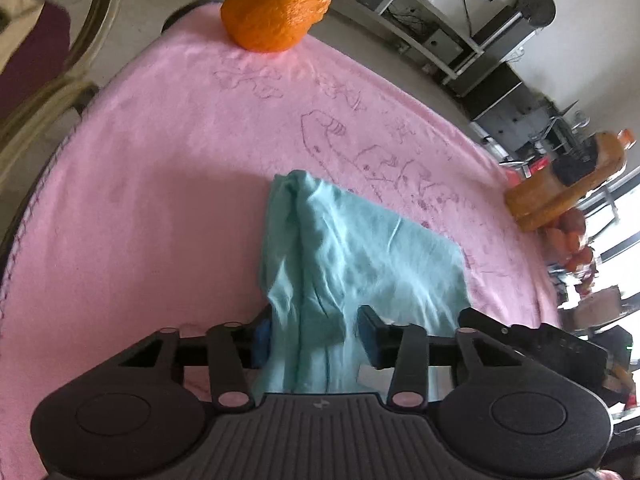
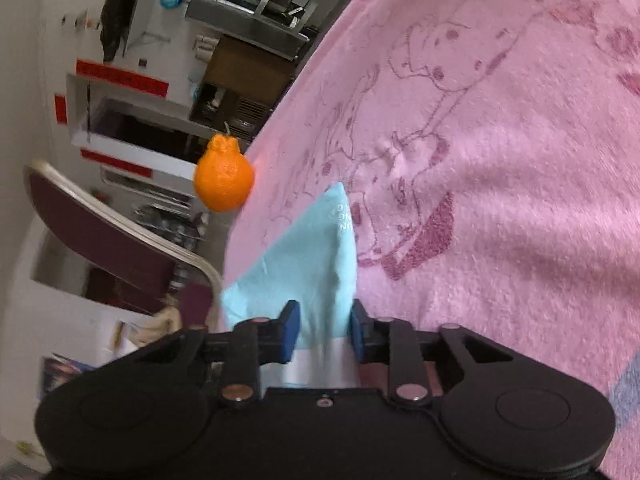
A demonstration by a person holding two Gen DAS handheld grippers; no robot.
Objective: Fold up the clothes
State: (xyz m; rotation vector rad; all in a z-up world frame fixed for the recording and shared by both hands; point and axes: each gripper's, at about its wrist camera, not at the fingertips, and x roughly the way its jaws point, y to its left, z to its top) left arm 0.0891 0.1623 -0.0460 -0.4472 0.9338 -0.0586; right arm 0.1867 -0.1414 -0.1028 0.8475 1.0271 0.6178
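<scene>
Light-blue garment (image 1: pixel 352 256): bunched between both pairs of fingers, left gripper (image 1: pixel 312 338) and right gripper (image 2: pixel 325 332) each closed on an edge, cloth trailing forward from the fingertips onto the pink blanket (image 1: pixel 160 160).

My table's covered w/ a pink fleece blanket (image 1: pixel 160 184), cartoon line drawings printed on it. Directly on it: an orange (image 1: pixel 274 10) near the far edge, and the light-blue garment (image 1: pixel 360 248), crumpled, close to me.

Domestic room: pink printed fleece blanket (image 1: pixel 160 168), maroon-cushioned wooden chair (image 2: pixel 100 232), open shelving unit (image 1: pixel 452 40), orange citrus fruit (image 1: pixel 274 10).
</scene>
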